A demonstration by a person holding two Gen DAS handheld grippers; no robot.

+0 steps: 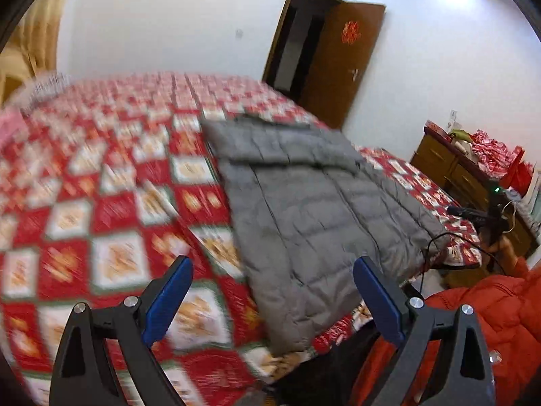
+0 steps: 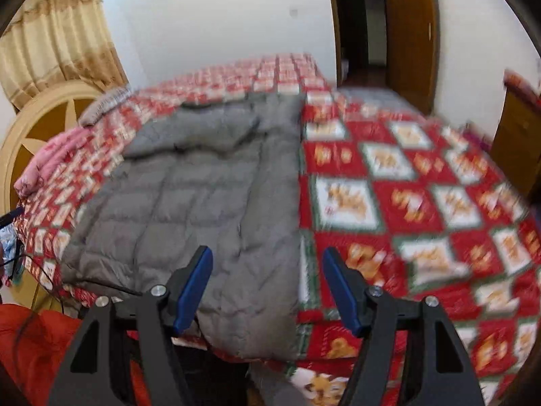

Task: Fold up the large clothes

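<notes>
- the bed (image 1: 111,182) fills most of both views, covered in a red, white and green checked blanket with orange figures in the squares, pretty blurry in places
- grey quilted puffer coat (image 1: 304,203) lies flat on the bed, running from centre frame down to the bed's near edge in the left wrist view, hem hanging a bit over that edge; its upper part looks folded across itself. In the right wrist view it sits left of centre (image 2: 189,186)
- brown wooden door (image 1: 338,64) stands open at upper right of the left view, red decoration on it
- person's orange-red padded jacket (image 1: 490,321) at lower right in the left view
- wooden dresser (image 1: 453,169) at the right edge, red stuff piled on top
- left tongs (image 1: 273,299) at the bottom, blue pads spread wide, nothing between them, over the coat's hem
- right tongs (image 2: 267,286) also released and empty, over the coat's right edge near the hem
- right tongs also show tiny at the right edge of the left view, too small to read
</notes>
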